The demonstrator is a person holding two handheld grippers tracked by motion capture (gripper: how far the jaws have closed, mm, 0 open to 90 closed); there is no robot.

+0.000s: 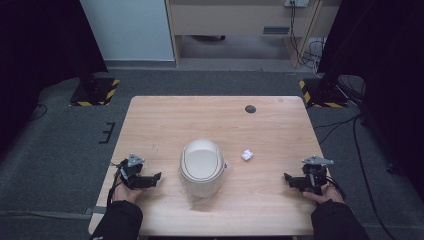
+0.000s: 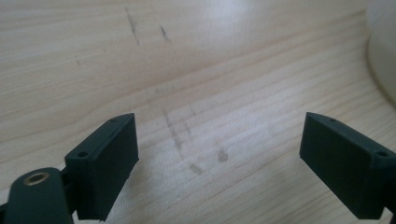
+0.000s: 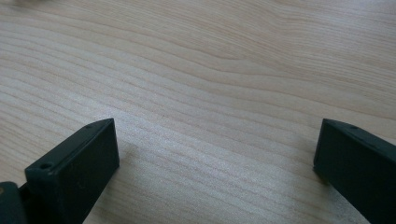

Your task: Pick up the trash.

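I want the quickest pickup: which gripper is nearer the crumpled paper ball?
Right. The right gripper sits to the right of the paper ball and nearer the person; the left gripper is farther, beyond the white bin.

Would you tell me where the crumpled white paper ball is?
In the high view, the paper ball lies on the table, just right of the white bin, nearer the right gripper.

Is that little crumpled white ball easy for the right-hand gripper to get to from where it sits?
Probably yes. The crumpled white ball lies alone on the table, with bare wood between it and the right gripper, whose jaws stand open. The white domed bin sits on the ball's far side, out of the way.
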